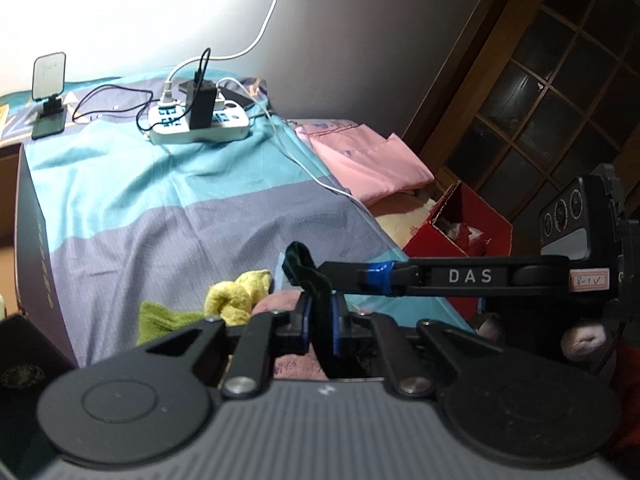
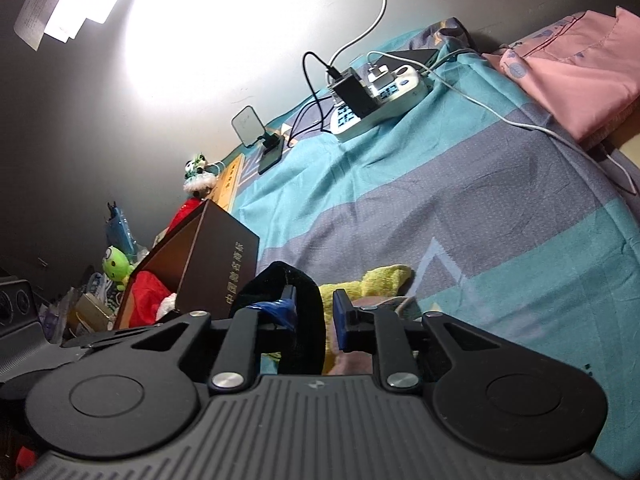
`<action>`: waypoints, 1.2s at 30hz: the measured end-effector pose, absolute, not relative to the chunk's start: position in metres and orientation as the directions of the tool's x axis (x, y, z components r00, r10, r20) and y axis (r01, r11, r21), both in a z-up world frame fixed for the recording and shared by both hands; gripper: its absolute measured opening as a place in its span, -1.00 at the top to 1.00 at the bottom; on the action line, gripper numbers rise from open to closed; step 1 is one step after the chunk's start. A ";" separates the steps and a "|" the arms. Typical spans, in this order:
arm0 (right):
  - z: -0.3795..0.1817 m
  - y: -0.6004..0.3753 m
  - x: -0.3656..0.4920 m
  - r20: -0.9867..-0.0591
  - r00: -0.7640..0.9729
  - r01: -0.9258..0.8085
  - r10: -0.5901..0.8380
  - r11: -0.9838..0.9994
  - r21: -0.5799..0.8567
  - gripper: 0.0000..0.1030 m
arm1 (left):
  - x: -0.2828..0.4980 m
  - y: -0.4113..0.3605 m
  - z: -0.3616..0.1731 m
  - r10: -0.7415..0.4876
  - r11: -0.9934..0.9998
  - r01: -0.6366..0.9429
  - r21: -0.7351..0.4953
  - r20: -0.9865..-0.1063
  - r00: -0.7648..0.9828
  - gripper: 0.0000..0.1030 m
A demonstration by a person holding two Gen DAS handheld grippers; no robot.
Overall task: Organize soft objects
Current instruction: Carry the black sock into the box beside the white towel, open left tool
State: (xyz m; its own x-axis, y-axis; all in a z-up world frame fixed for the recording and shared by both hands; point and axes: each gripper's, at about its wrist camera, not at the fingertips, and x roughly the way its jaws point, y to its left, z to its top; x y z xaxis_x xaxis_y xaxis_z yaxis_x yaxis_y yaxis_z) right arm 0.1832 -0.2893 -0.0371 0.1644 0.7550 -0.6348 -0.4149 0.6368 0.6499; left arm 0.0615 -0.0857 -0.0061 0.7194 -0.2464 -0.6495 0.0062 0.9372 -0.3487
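Above the striped bed sheet (image 1: 160, 208), the left gripper (image 1: 320, 320) and right gripper (image 2: 310, 312) both have jaws clamped on one dark fabric strip (image 1: 310, 276).

Bed (image 1: 168, 208) fills centre. Power strip (image 1: 200, 124) on bed at 12 o'clock, charger brick (image 1: 202, 106) plugged on top. Phone stand (image 1: 49, 96) at 10 o'clock, L of strip. Folded cloth (image 1: 368, 160) at 2 o'clock, R of strip, off bed edge. Open box (image 1: 460, 228) at 3 o'clock, before cloth. Towel bundle (image 1: 236, 292) on bed near 6 o'clock. Tall box (image 2: 224, 264) against bed's L side.
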 end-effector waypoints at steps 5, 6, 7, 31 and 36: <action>-0.028 -0.269 0.174 -0.599 0.123 -0.426 0.791 0.587 0.688 1.00 | 0.041 -0.068 0.008 -0.227 0.939 0.000 -0.343 -0.622 0.750 0.92; -0.025 -0.264 0.171 -0.591 0.113 -0.434 0.799 0.575 0.694 1.00 | 0.037 -0.063 0.012 -0.219 0.940 -0.005 -0.340 -0.616 0.757 0.92; -0.023 -0.258 0.168 -0.586 0.106 -0.444 0.803 0.566 0.695 0.99 | 0.031 -0.058 0.015 -0.202 0.944 -0.013 -0.330 -0.611 0.766 0.92; -0.011 0.003 0.124 -0.551 -0.054 -0.607 0.833 0.411 0.681 0.96 | -0.034 0.160 0.020 0.110 0.930 -0.301 -0.210 -0.623 0.774 0.92; -0.029 0.042 0.108 -0.624 -0.032 -0.661 0.780 0.452 0.599 0.89 | -0.034 0.199 -0.014 0.116 0.901 -0.367 -0.231 -0.687 0.717 0.92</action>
